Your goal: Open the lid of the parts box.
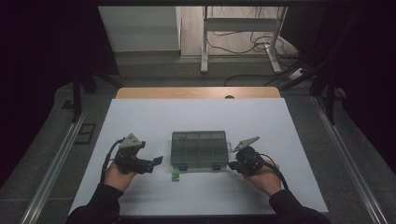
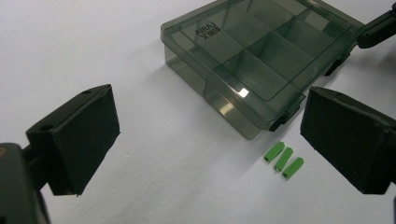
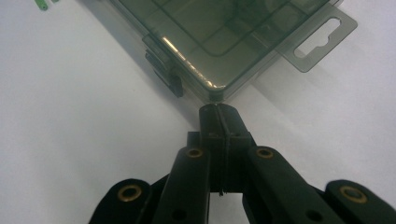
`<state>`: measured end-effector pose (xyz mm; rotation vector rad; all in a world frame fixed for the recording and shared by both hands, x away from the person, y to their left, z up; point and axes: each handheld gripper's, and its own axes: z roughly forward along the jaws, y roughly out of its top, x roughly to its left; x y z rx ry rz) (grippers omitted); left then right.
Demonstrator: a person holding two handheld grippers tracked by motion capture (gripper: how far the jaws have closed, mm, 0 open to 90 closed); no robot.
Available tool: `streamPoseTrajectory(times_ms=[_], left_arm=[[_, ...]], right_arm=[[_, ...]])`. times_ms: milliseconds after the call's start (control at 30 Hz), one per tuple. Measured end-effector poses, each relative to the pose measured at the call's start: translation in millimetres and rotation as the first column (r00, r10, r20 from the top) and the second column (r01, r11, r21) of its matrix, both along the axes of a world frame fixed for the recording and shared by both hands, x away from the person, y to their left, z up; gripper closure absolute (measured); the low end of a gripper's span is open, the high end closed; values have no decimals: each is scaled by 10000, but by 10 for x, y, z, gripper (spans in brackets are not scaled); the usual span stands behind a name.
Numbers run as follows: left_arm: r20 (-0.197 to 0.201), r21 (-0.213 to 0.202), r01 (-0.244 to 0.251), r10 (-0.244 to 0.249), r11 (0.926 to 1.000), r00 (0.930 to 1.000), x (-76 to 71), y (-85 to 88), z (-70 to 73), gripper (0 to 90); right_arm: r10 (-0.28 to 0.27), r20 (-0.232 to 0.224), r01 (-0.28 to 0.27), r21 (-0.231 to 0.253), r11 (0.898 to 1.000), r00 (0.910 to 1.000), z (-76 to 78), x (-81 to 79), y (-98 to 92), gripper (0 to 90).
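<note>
- The smoky compartment box (image 1: 199,150) sits mid-counter (image 1: 140,121), lid down and latches fastened; nothing looks begun
- Three green pegs (image 2: 283,159) lie loose on the counter just near of the box's front edge; none sits in a compartment yet, as far as I can tell
- Left gripper (image 1: 157,161): fingers wide apart, empty, left of the box
- Right gripper (image 3: 218,114): fingers pressed together, tips at the box's near right corner; opening and loading remain

A lab: a white counter (image 1: 140,121) between metal rails (image 1: 56,158), with loose cables (image 1: 243,44) on the floor beyond.
</note>
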<state>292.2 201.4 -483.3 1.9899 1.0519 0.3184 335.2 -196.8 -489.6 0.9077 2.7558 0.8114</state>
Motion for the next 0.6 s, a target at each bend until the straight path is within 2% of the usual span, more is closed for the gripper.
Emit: streamPoseTrajectory(times_ms=[600], left_arm=[[-91,-59,8,-8,10000,10000,3,16,-7,51]], right_arm=[[-96,56,94,264,9996,9999,41,-20,-17,892]])
